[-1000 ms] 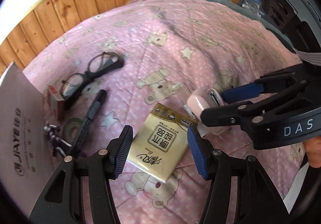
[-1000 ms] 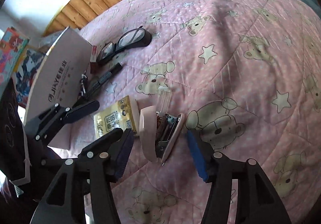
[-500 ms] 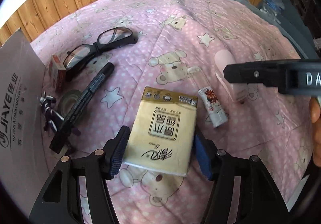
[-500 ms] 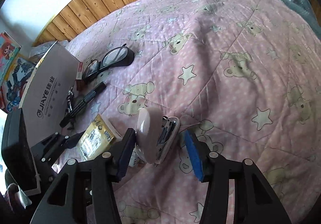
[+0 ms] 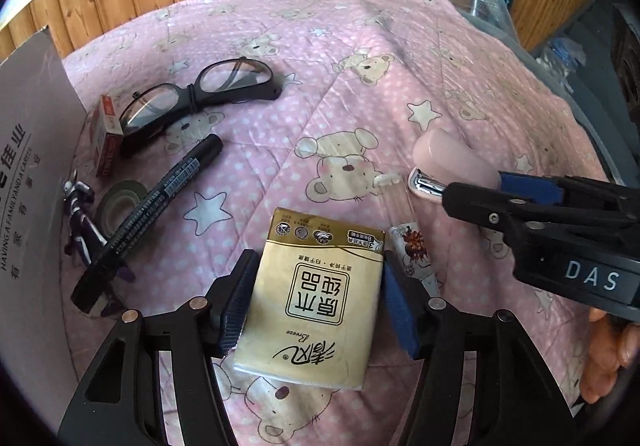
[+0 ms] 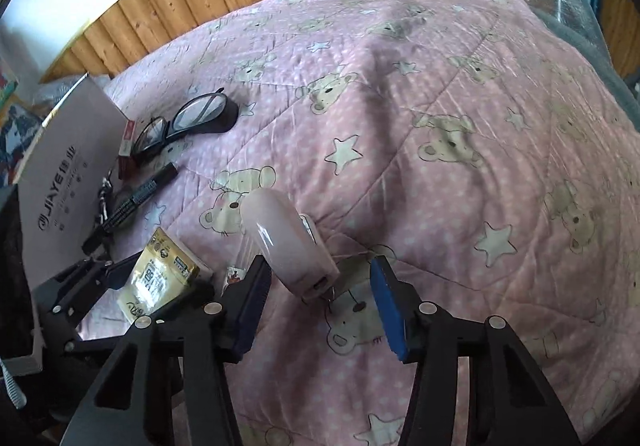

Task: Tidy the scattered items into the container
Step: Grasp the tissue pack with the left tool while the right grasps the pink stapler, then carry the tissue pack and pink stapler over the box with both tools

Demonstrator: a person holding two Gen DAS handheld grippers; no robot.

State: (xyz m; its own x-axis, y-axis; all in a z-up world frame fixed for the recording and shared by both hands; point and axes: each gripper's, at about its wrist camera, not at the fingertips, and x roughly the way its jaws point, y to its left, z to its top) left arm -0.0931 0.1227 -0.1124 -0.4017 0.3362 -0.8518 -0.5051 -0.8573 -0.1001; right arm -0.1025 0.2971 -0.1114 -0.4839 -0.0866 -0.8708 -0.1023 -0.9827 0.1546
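Observation:
A gold tissue pack [image 5: 316,298] lies flat on the pink bear quilt [image 5: 360,46], between the fingers of my left gripper [image 5: 320,306]. Its jaws are closing, and the blue pads stand right at the pack's long edges without visibly squeezing it. A pink stapler [image 6: 288,242] lies between the fingers of my right gripper [image 6: 320,302], whose jaws are also closing. The left pad is near the stapler and the right pad stands clear of it. In the left wrist view the stapler [image 5: 452,162] shows at the right gripper [image 5: 480,190]. The grey cardboard box [image 5: 32,186] stands at the left.
Black glasses [image 5: 200,94], a black marker [image 5: 156,210], a small red box [image 5: 106,138], a tape roll [image 5: 120,202] and a small figurine [image 5: 80,222] lie beside the box. A small printed tube [image 5: 412,246] rests between pack and stapler. A wood-panelled wall runs behind the bed.
My left gripper has rolled and come down so the tissue pack lies squarely between its fingers. The right gripper's fingers have drawn in around the stapler.

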